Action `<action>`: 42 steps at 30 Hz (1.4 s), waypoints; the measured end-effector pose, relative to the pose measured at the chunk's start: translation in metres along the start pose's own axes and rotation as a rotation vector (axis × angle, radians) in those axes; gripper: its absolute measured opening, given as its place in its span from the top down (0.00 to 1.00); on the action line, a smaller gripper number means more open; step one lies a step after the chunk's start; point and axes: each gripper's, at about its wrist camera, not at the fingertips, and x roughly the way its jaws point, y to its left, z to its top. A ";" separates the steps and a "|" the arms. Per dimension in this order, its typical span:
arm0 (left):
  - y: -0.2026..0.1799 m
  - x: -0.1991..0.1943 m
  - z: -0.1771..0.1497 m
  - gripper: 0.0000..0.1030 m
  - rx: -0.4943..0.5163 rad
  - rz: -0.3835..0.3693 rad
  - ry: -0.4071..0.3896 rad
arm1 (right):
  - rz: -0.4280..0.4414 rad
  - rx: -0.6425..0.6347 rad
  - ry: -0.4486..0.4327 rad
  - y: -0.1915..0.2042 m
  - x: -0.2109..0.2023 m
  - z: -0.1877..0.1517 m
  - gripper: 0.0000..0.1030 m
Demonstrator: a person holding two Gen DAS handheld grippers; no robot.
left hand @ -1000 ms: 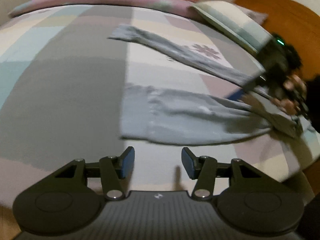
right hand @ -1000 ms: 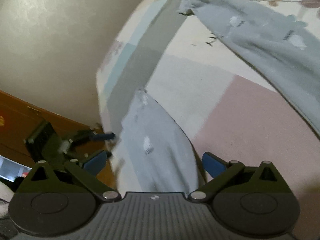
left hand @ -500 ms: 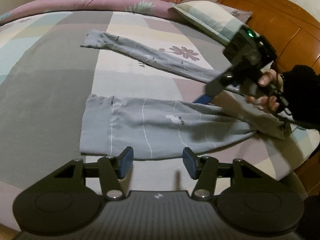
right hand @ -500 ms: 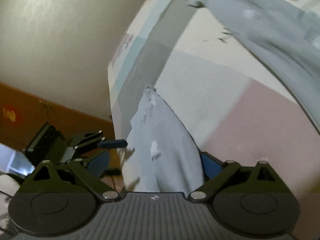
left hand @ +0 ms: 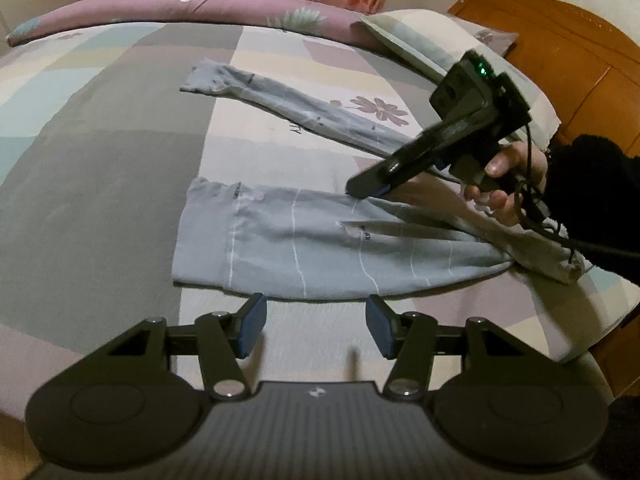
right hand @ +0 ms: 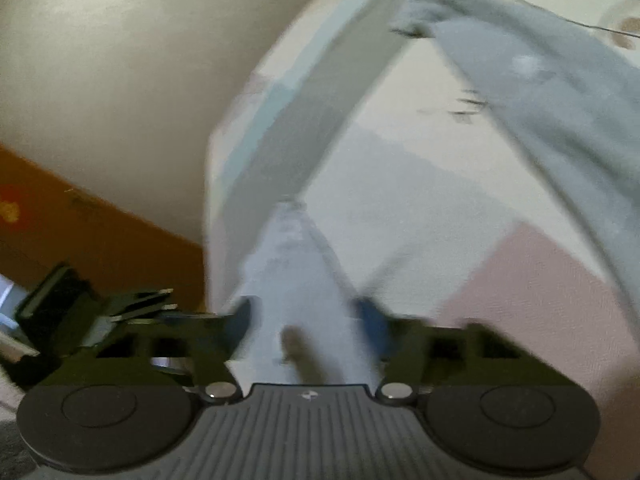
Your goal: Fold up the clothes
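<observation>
Grey trousers [left hand: 304, 248] beyond left gripper [left hand: 312, 322]

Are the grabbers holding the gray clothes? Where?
The left gripper is open and holds nothing. The right gripper has the near leg of the pants between its fingers, but the picture is too blurry to tell if it's pinched.

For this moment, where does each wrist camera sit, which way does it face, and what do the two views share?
Left wrist: sits on the left gripper, low at the bed's near edge, facing across the grey trousers towards the pillow; shows the right gripper and the hand holding it.
Right wrist: sits on the right gripper, looking along one trouser leg; blurred.
Shared: trousers, patchwork bedspread, both grippers.
</observation>
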 end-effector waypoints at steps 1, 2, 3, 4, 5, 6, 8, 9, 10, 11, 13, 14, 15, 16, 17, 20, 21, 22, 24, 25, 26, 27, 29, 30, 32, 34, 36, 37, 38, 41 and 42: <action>0.000 -0.002 -0.001 0.47 -0.002 0.005 0.001 | -0.046 0.014 -0.001 -0.004 0.000 -0.001 1.00; 0.001 -0.003 -0.002 0.47 -0.003 0.009 0.003 | -0.038 0.024 -0.013 -0.005 0.000 -0.003 1.00; 0.002 -0.004 -0.003 0.47 -0.005 0.014 0.004 | -0.034 0.030 -0.024 -0.005 0.000 -0.005 1.00; 0.003 -0.004 -0.004 0.47 -0.007 0.018 0.007 | -0.048 0.018 -0.031 -0.002 0.000 -0.006 0.99; 0.004 -0.005 -0.005 0.47 -0.009 0.022 0.011 | -0.069 0.004 -0.037 0.003 0.001 -0.007 0.99; 0.005 -0.005 -0.005 0.47 -0.010 0.027 0.013 | -0.091 -0.008 -0.041 0.008 0.001 -0.008 0.99; 0.007 -0.005 -0.005 0.47 -0.010 0.036 0.018 | -0.132 -0.035 -0.046 0.020 0.002 -0.009 0.97; 0.008 -0.005 -0.006 0.47 -0.010 0.040 0.018 | -0.146 -0.049 -0.047 0.026 0.002 -0.010 0.97; 0.008 -0.006 -0.006 0.47 -0.011 0.044 0.017 | -0.142 -0.064 -0.046 0.033 0.002 -0.013 0.97; 0.008 -0.007 -0.006 0.47 -0.011 0.047 0.016 | -0.138 -0.079 -0.045 0.040 0.001 -0.015 0.97; 0.009 -0.008 -0.007 0.47 -0.012 0.055 0.014 | -0.123 -0.110 -0.046 0.059 0.001 -0.022 0.97; 0.009 -0.009 -0.007 0.47 -0.013 0.059 0.012 | -0.114 -0.126 -0.047 0.068 0.000 -0.025 0.97; 0.010 -0.010 -0.008 0.47 -0.015 0.061 0.009 | -0.107 -0.140 -0.049 0.077 -0.001 -0.028 0.97; 0.010 -0.011 -0.009 0.47 -0.019 0.062 0.007 | -0.100 -0.155 -0.050 0.086 -0.003 -0.032 0.96; 0.011 -0.013 -0.010 0.47 -0.022 0.062 0.004 | -0.090 -0.171 -0.047 0.096 -0.003 -0.036 0.96; 0.013 -0.017 -0.013 0.47 -0.032 0.059 -0.005 | -0.079 -0.215 -0.031 0.122 -0.008 -0.049 0.96; 0.014 -0.019 -0.015 0.47 -0.040 0.051 -0.008 | -0.078 -0.229 -0.023 0.130 -0.009 -0.054 0.96; 0.015 -0.021 -0.016 0.47 -0.049 0.041 -0.011 | -0.081 -0.239 -0.012 0.135 -0.008 -0.060 0.96; 0.018 -0.024 -0.018 0.47 -0.067 0.022 -0.016 | -0.094 -0.248 0.021 0.141 -0.001 -0.071 0.96; 0.019 -0.025 -0.020 0.47 -0.075 0.012 -0.017 | -0.099 -0.249 0.037 0.142 0.002 -0.077 0.96; 0.020 -0.027 -0.021 0.46 -0.079 0.005 -0.019 | -0.099 -0.247 0.056 0.142 0.006 -0.083 0.96; 0.020 -0.028 -0.023 0.44 -0.081 -0.004 -0.017 | -0.100 -0.245 0.073 0.142 0.011 -0.089 0.96; 0.022 -0.029 -0.027 0.41 -0.087 -0.028 -0.007 | -0.108 -0.235 0.105 0.139 0.022 -0.098 0.96; 0.022 -0.028 -0.030 0.41 -0.093 -0.041 0.001 | -0.113 -0.231 0.119 0.137 0.026 -0.102 0.96; 0.024 -0.026 -0.035 0.41 -0.110 -0.064 0.018 | -0.129 -0.224 0.152 0.133 0.036 -0.109 0.92; 0.029 -0.021 -0.039 0.40 -0.142 -0.081 0.035 | -0.168 -0.220 0.168 0.131 0.043 -0.112 0.86; 0.033 -0.017 -0.043 0.40 -0.172 -0.094 0.047 | -0.184 -0.217 0.163 0.131 0.043 -0.115 0.81; 0.035 -0.015 -0.045 0.40 -0.182 -0.098 0.047 | -0.182 -0.215 0.152 0.132 0.041 -0.116 0.74; 0.037 -0.014 -0.047 0.40 -0.192 -0.102 0.047 | -0.173 -0.212 0.130 0.134 0.035 -0.117 0.71; 0.046 -0.010 -0.047 0.39 -0.222 -0.138 0.030 | -0.166 -0.194 0.057 0.138 0.016 -0.121 0.57; 0.049 -0.009 -0.046 0.38 -0.229 -0.144 0.026 | -0.169 -0.184 0.035 0.138 0.009 -0.125 0.57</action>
